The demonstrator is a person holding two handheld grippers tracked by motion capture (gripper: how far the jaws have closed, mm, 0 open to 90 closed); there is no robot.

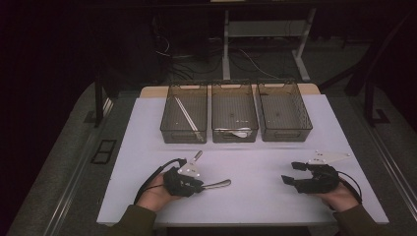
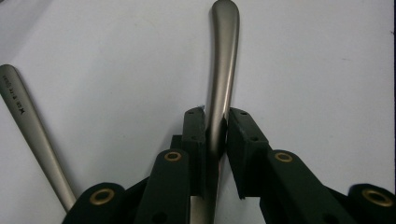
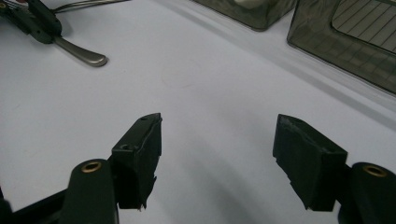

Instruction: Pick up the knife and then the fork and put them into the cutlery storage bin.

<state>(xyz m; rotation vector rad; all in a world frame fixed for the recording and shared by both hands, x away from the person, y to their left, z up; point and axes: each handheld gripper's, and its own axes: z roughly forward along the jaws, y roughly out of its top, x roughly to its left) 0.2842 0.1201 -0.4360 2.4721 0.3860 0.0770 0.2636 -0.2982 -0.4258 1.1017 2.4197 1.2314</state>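
High view overlooks table (image 1: 147,123); 2 gripper views skim it close.

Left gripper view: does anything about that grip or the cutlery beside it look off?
Nothing looks damaged. The left gripper is shut on a metal handle, pinching it along its length, so most of it juts past the pads. A second handle lies loose on the white table, angled away, not touching it.

The left hand (image 1: 156,192) comes in from the bottom edge, sleeve at the wrist, and holds the left gripper (image 1: 200,186) low, pointing right. Its jaws stand close together, pressed on a thin metal handle (image 2: 223,70). The right hand (image 1: 339,195) holds the right gripper (image 1: 289,173) low, pointing left, jaws wide apart with nothing between them
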